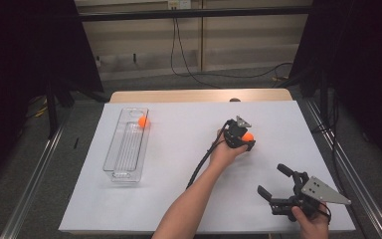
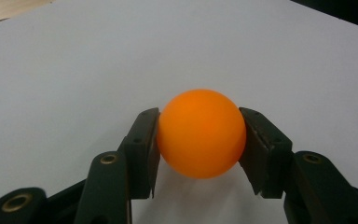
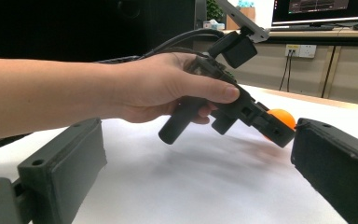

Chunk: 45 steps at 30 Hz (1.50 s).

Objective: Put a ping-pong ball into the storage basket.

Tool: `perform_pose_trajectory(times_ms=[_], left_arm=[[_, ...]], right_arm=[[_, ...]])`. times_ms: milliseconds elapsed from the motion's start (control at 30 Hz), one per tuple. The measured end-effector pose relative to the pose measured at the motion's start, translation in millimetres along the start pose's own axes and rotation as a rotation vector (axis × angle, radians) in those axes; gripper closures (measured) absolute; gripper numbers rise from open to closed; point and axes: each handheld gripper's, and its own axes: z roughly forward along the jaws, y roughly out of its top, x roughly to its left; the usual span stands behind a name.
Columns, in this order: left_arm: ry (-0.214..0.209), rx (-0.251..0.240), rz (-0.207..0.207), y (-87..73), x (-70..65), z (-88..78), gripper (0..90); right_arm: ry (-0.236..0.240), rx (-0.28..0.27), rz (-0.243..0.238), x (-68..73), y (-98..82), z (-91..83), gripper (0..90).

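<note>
The orange ball point(image 2: 200, 134), round with no long axis, sat pinched between the pads of the left claw point(image 1: 247, 141) on the white surface point(image 1: 179, 164), right of centre. Open room lay all around it. The right claw point(image 1: 273, 180) stood spread and empty, near the front edge. A clear tray point(image 1: 124, 154) held 1 more ball point(image 1: 143, 121) at far left.

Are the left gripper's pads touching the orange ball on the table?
Touching. In the left gripper view both pads of the left gripper press the sides of the orange ball, with no gap either side.
</note>
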Motion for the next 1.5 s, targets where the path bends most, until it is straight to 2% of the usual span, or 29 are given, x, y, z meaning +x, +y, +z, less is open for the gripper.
perform_pose_trajectory(times_ms=[300,400,533,700,967,1033,1300,1500], left_arm=[[-0.015,0.001,0.004,-3.6,0.4,-13.0,51.0],[-0.025,-0.004,-0.011,-4.5,-0.2,-16.3,51.0],[-0.032,-0.003,-0.004,-5.2,-0.4,-20.5,51.0],[-0.043,-0.009,-0.022,-5.8,-1.0,-26.2,51.0],[-0.05,-0.006,-0.01,-4.6,-3.5,-34.8,51.0],[-0.059,-0.012,-0.024,-5.0,-3.0,-36.7,51.0],[-0.055,-0.017,-0.029,-7.5,-1.2,-44.2,51.0],[-0.054,-0.012,-0.013,-8.7,-2.0,-49.0,51.0]], right_arm=[[0.0,0.002,0.0,0.2,-0.1,0.5,2.3],[0.0,0.001,-0.001,0.3,0.0,0.9,2.2],[0.0,0.002,-0.003,0.6,-0.1,1.2,2.3],[-0.002,0.004,-0.005,0.2,-0.1,1.3,2.3],[0.0,0.003,-0.005,0.2,-0.1,1.4,2.3],[-0.001,0.002,-0.005,0.2,0.0,1.5,2.3],[0.002,0.004,-0.007,0.2,-0.1,2.2,2.3],[-0.001,0.005,-0.007,0.1,-0.1,2.5,2.3]])
